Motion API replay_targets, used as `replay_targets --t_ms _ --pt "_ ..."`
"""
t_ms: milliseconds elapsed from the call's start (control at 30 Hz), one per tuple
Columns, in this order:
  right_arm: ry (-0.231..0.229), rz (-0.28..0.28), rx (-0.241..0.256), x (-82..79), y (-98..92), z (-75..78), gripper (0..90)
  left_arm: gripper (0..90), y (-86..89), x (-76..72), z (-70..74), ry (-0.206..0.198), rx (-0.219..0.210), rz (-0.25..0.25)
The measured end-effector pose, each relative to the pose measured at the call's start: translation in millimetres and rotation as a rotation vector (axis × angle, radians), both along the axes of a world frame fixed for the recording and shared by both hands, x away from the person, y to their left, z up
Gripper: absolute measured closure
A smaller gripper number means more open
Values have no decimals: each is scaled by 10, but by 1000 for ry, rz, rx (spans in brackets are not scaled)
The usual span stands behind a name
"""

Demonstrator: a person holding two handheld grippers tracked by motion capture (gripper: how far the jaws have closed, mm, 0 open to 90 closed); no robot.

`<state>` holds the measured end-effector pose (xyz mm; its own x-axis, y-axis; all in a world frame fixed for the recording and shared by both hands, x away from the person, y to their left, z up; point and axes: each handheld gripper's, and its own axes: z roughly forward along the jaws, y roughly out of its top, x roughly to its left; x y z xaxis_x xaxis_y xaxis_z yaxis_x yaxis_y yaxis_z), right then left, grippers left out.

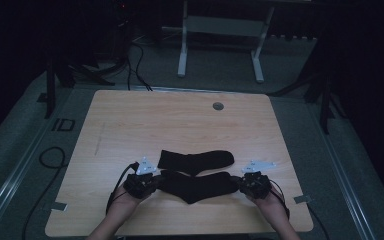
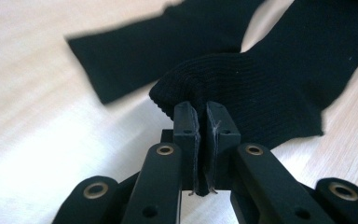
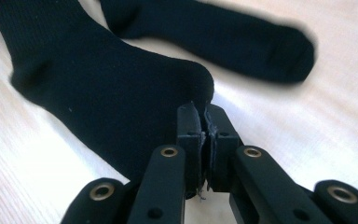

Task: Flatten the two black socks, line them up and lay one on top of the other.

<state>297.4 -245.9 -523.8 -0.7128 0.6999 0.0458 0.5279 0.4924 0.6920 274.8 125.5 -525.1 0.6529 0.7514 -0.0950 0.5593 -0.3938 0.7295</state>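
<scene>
Two black socks are being shown on a pale wooden counter (image 1: 130,115). The near sock (image 1: 197,186) is lying closest to the person, its length running left to right, just touching the far sock (image 1: 196,159) behind it. The near sock is being pinched at both ends: the left tongs (image 1: 152,184) are being held closed on its ribbed left end, the right tongs (image 1: 241,184) closed on its right end, with no gap showing between either pair of jaws. In both gripper views, knit fabric is being squeezed at the jaw tips. The sock is being judged light, soft and limp, likely to sag in the middle when lifted; the ends are being judged the sensible places to hold it.
</scene>
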Motion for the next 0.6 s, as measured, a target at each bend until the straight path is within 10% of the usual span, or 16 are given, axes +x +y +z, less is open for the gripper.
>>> replay_targets --t_ms 333,600 --pt "-72 -46 68 412 27 389 857 845 67 343 286 -42 -39 63" --pt "-21 -90 41 787 72 260 856 845 39 601 186 8 -39 82"
